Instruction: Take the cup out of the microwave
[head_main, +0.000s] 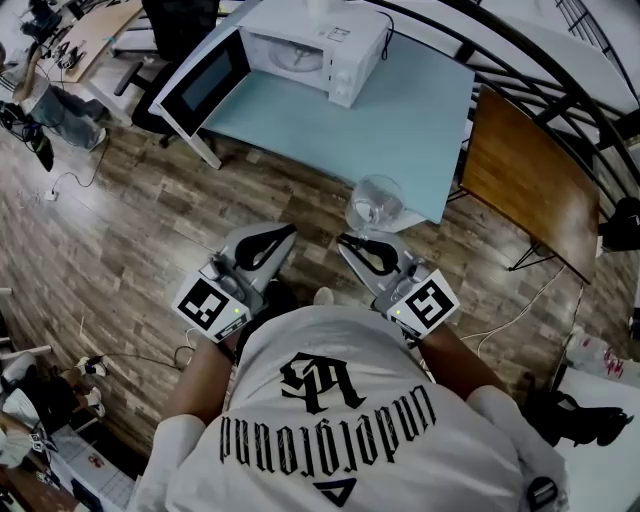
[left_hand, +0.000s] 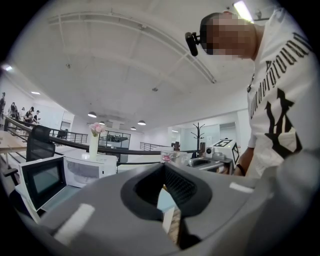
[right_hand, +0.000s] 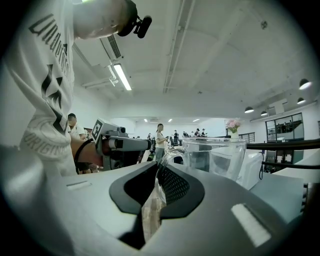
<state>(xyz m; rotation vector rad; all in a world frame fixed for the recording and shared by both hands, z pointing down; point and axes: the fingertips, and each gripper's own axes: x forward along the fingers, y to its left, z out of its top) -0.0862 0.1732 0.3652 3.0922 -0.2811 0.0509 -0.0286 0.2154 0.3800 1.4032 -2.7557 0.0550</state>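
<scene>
step: cup (head_main: 375, 203) already out, mid-frame, well apart from the open microwave (head_main: 335, 55) at top | right gripper (head_main: 352, 243) clenched on its handle | left gripper (head_main: 280, 238) closed, empty | next: we judge a set-down on the counter (head_main: 400, 120) - upright, gentle - then release
</scene>
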